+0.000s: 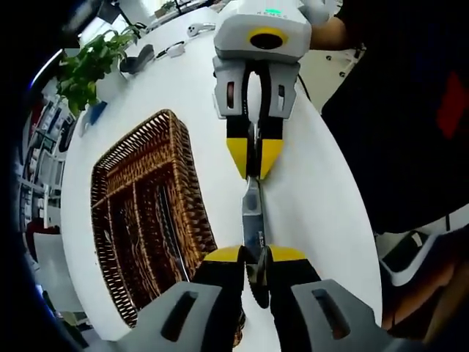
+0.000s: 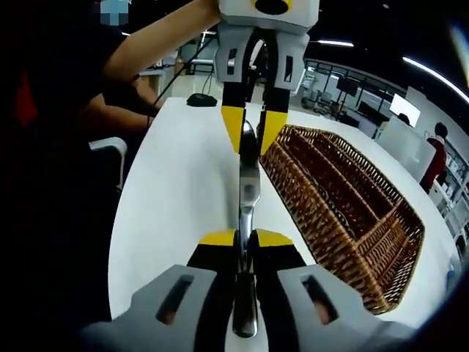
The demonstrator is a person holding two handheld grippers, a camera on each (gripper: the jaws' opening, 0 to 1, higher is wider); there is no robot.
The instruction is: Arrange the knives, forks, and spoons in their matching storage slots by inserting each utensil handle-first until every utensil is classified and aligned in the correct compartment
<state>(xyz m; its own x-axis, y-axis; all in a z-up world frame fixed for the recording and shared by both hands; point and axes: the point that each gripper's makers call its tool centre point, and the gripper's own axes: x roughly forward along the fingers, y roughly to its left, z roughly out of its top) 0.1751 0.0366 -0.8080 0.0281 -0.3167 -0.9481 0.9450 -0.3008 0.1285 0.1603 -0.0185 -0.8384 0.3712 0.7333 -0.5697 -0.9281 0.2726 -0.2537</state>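
While both tongs are gripping one fork (image 2: 249, 192) from opposite ends above the white surface (image 2: 176, 198), each view is giving something different. The left gripper view is showing the left tongs (image 1: 256, 254) pinching one end, a utensil (image 1: 170, 233) lying inside the wicker basket (image 1: 124, 165), and a plant (image 1: 86, 67) beyond. The right gripper view is showing the right tongs (image 2: 245, 238) closing on the fork's prongs. Bare surface is lying between the basket and the near edge.
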